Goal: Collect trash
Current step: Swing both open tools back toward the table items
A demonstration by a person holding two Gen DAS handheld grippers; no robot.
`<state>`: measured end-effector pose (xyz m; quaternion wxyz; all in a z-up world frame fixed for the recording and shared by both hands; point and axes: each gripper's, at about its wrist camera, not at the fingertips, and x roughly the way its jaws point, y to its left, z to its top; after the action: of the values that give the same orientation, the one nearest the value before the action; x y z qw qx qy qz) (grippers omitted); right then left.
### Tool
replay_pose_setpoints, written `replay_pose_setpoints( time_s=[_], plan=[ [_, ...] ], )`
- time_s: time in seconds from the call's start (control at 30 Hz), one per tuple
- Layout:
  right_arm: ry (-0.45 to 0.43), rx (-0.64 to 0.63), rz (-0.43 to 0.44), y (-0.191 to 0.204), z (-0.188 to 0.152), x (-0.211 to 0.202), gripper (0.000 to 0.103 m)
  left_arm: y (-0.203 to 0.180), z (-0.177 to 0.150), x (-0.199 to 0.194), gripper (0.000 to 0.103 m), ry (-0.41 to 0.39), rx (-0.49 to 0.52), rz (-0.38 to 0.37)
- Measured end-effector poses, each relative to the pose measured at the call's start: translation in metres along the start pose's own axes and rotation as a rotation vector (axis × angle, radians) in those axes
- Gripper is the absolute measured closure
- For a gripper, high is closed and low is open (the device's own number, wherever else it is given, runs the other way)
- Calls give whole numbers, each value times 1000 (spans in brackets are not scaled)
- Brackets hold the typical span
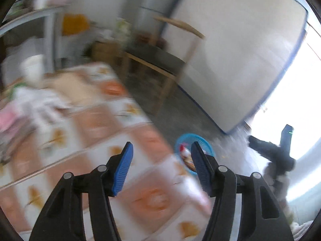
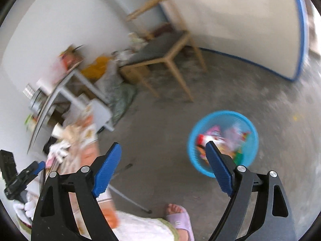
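A round blue trash basket (image 2: 222,142) stands on the grey floor, holding several colourful wrappers. My right gripper (image 2: 162,150) is open and empty, high above the floor with its right finger over the basket's near side. My left gripper (image 1: 161,150) is open and empty above the corner of the table with the orange-and-white cloth (image 1: 96,140); the basket (image 1: 193,152) shows beyond the table edge, behind its right finger. Crumpled white and pink trash (image 1: 30,108) lies at the table's left. Both views are blurred.
A wooden chair (image 2: 166,56) stands by the far wall, with a white shelf unit (image 2: 66,88) and bags beside it. A large white panel with a blue edge (image 2: 240,20) leans at the right. The person's sandalled foot (image 2: 178,219) is on the floor below.
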<state>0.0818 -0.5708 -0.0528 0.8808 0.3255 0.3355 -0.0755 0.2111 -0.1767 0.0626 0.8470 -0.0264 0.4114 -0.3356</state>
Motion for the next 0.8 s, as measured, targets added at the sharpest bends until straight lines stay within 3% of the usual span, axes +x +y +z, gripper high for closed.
replay_pose_setpoints(
  time_s=[0.23, 0.33, 0.43, 0.57, 0.8],
  plan=[
    [91, -279, 166, 150, 8, 48, 17, 113, -10, -80, 44, -158, -205, 163],
    [137, -359, 230, 207, 3, 74, 17, 163, -11, -105, 40, -211, -329, 192],
    [190, -439, 288, 265, -6, 104, 17, 209, -10, -114, 39, -226, -469, 188],
    [277, -514, 345, 336, -23, 152, 17, 265, -3, -98, 39, -191, -620, 167],
    [317, -641, 335, 421, -39, 216, 17, 329, 9, -65, 39, -137, -815, 40]
  ],
)
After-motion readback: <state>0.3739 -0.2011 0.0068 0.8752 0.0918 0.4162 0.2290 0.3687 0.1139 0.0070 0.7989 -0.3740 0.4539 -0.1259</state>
